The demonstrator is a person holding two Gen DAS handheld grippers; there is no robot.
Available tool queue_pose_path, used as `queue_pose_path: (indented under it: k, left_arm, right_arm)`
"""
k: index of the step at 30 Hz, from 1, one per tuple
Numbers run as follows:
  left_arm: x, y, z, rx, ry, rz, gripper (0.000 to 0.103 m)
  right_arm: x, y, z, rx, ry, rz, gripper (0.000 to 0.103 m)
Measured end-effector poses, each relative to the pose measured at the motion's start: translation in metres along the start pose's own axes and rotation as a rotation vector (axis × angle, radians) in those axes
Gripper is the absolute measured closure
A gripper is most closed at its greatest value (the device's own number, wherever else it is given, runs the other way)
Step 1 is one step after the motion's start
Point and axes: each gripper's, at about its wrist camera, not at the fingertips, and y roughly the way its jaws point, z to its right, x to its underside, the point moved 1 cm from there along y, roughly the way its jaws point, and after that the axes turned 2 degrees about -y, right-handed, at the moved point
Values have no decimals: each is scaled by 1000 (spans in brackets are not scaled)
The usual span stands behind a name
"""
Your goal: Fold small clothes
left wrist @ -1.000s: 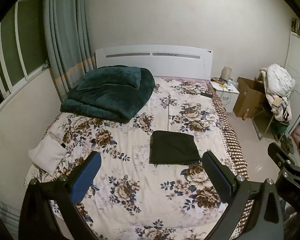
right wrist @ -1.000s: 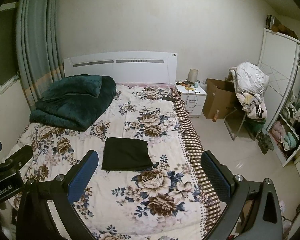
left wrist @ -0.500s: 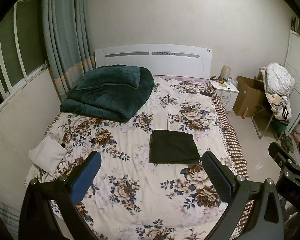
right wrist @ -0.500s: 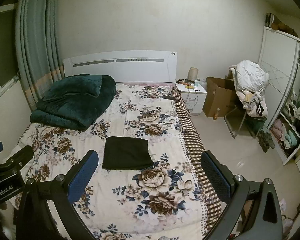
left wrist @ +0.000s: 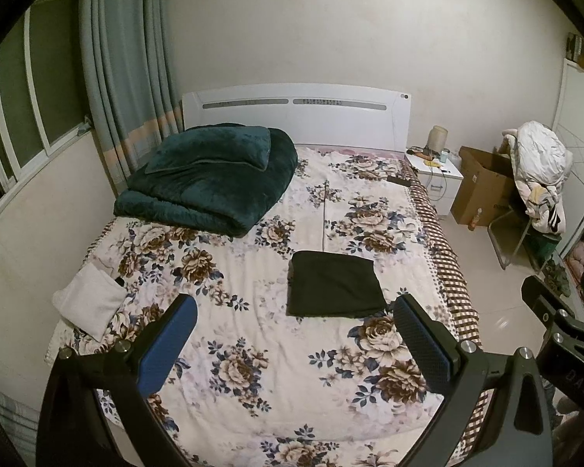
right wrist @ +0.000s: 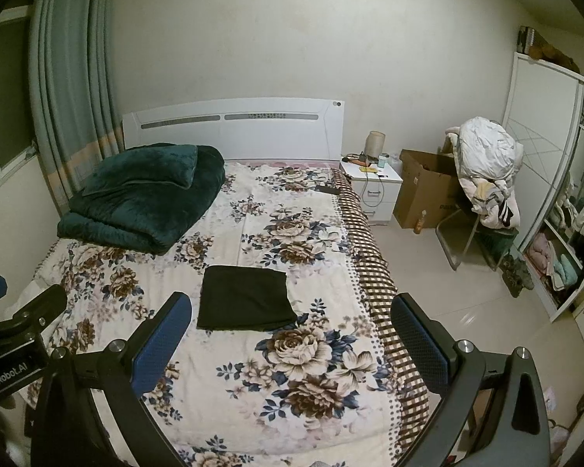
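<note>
the dark garment (left wrist: 335, 286) lies flat as a neat folded rectangle mid-bed (left wrist: 253, 350), so folding looks done, while left gripper (left wrist: 292, 334) and right gripper (right wrist: 292, 334) hover above the near end, fingers spread and empty.

Dark folded garment (left wrist: 334, 285) lies flat, squared, mid-bed on floral sheet (left wrist: 253, 334), w/ nothing touching it.

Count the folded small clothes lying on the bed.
2. A dark folded garment lies mid-bed on the floral bedspread. A pale folded piece sits at the bed's left edge, by the wall. More may be hidden behind the fingers.
</note>
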Motion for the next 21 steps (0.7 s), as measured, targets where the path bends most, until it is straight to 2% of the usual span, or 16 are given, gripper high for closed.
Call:
queue_pose_path:
  k: [21]
  left_arm:
    - [-1,1,-1,1,3,-1,0]
  right_arm:
    - [2,4,7,1,0,-2,0]
